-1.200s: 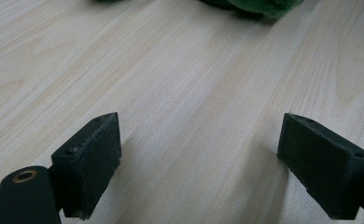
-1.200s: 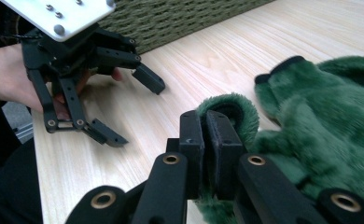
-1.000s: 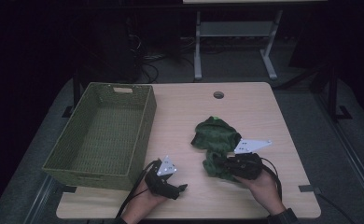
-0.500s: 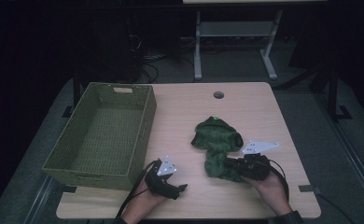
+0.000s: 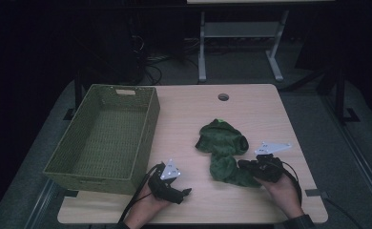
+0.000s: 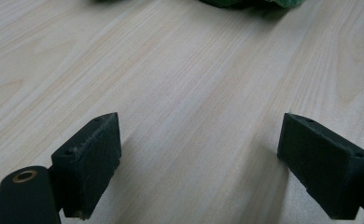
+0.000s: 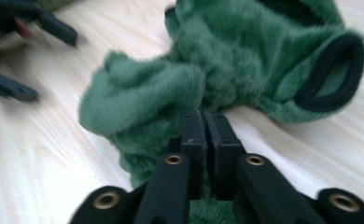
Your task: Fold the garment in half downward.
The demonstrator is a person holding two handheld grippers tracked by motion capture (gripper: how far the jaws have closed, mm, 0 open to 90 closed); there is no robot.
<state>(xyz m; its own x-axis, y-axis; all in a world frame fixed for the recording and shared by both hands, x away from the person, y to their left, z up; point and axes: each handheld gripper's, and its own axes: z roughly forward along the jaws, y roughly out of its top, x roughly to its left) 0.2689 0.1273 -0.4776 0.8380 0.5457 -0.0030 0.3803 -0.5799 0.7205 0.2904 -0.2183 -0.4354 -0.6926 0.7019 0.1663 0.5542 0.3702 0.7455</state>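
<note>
So the fuzzy green garment (image 5: pixel 224 150) is lying crumpled on the wooden table (image 5: pixel 189 114), right of the middle, and its near end runs straight into the right gripper (image 5: pixel 243 165). From the right gripper view you can see the plush fabric (image 7: pixel 227 70) bunched up just ahead of the black fingers (image 7: pixel 192 135), with more green fuzz poking out underneath them, and a dark-edged opening (image 7: pixel 332 74) in the cloth off to the side. Those jaws have just been closing and now they're pressed almost flat together, pinching the near edge of the garment. Over on the left side of the table sits a green woven basket (image 5: pixel 60 162), well apart from the garment, and its inside looks bare down to the weave. The left gripper (image 5: pixel 186 192) is parked on the table just beside the basket's near corner, a good way off from the cloth. In the left gripper view its two black pads (image 6: pixel 89 158) stand wide apart with nothing but bare tabletop between them, and you only catch a sliver of green (image 6: pixel 245 3) at the far edge. That one isn't holding or touching anything besides resting near the wood.
</note>
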